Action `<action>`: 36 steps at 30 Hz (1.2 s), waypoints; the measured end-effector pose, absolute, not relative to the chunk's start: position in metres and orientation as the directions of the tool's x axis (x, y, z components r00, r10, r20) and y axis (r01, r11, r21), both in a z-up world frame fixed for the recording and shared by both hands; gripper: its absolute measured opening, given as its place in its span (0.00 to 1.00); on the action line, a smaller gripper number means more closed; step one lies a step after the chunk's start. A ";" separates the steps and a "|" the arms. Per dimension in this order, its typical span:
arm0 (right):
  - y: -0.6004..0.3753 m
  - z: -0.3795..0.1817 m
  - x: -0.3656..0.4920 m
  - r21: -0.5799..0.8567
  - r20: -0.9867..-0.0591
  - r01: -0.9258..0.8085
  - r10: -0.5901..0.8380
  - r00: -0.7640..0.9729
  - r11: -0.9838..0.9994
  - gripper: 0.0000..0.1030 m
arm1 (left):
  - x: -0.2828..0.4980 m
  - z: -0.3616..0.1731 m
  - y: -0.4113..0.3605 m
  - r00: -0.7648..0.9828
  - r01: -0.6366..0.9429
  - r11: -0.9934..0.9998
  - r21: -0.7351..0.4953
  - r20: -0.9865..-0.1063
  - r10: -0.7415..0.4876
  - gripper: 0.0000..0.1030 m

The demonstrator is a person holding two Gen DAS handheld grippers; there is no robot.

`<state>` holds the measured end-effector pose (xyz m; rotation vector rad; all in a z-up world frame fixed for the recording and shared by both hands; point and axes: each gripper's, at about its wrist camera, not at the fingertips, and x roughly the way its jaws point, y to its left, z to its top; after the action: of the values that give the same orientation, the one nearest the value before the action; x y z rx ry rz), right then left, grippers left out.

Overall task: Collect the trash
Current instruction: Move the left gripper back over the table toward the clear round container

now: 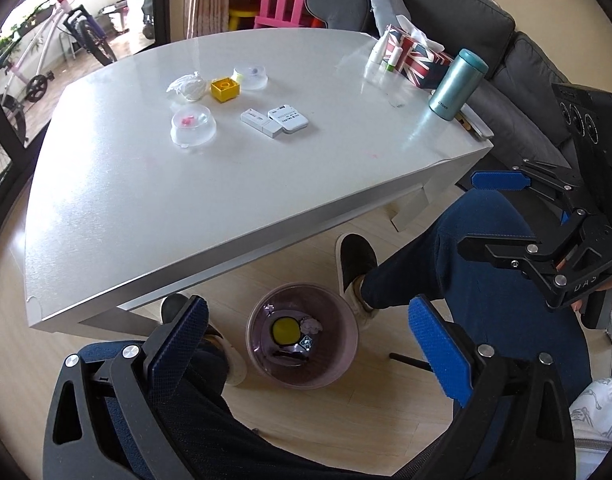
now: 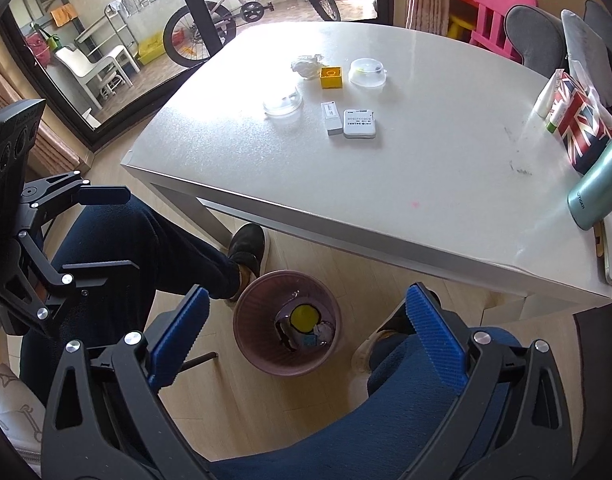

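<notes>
A pink waste bin point(image 1: 345, 344) point(image 2: 250, 316) stands on the floor in front of the white table point(image 1: 186, 208) point(image 2: 425, 184), with a yellow lid and scraps inside. On the table lie a crumpled white tissue point(image 1: 188, 87) point(image 2: 306, 65), two clear plastic cups point(image 1: 194, 125) point(image 1: 250, 76) point(image 2: 284, 103) point(image 2: 367, 72), a yellow block point(image 1: 225, 89) point(image 2: 331, 77) and two small white boxes point(image 1: 276, 120) point(image 2: 349, 120). My left gripper point(image 1: 309, 344) point(image 2: 102, 232) is open and empty above the bin. My right gripper point(image 2: 306, 336) point(image 1: 485, 216) is open and empty beside it.
A Union Jack tissue box point(image 1: 417, 56) point(image 2: 577, 120), small bottles and a teal flask point(image 1: 457, 84) point(image 2: 601, 184) stand at the table's right end. The person's legs and slippers point(image 1: 355, 264) point(image 2: 248, 248) flank the bin. A grey sofa point(image 1: 445, 4) stands behind.
</notes>
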<state>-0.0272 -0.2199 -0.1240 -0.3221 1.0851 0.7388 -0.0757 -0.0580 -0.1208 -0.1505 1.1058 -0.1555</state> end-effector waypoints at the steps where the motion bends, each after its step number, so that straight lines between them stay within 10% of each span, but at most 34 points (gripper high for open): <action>1: -0.219 -0.124 -0.027 0.111 -0.886 -0.684 0.383 0.261 0.721 0.94 | -0.074 -0.120 -0.055 0.443 0.041 0.980 -0.195 -0.876 -0.193 0.93; 36: -0.192 -0.129 0.027 0.133 -0.878 -0.681 0.404 0.255 0.720 0.95 | 0.112 -0.155 0.019 0.420 -0.072 0.997 -0.026 -0.908 0.006 0.93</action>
<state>0.0265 -0.1919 -0.1288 -0.2981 1.0837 0.7510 0.1118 0.0193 -0.1552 -0.0643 1.1368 0.0488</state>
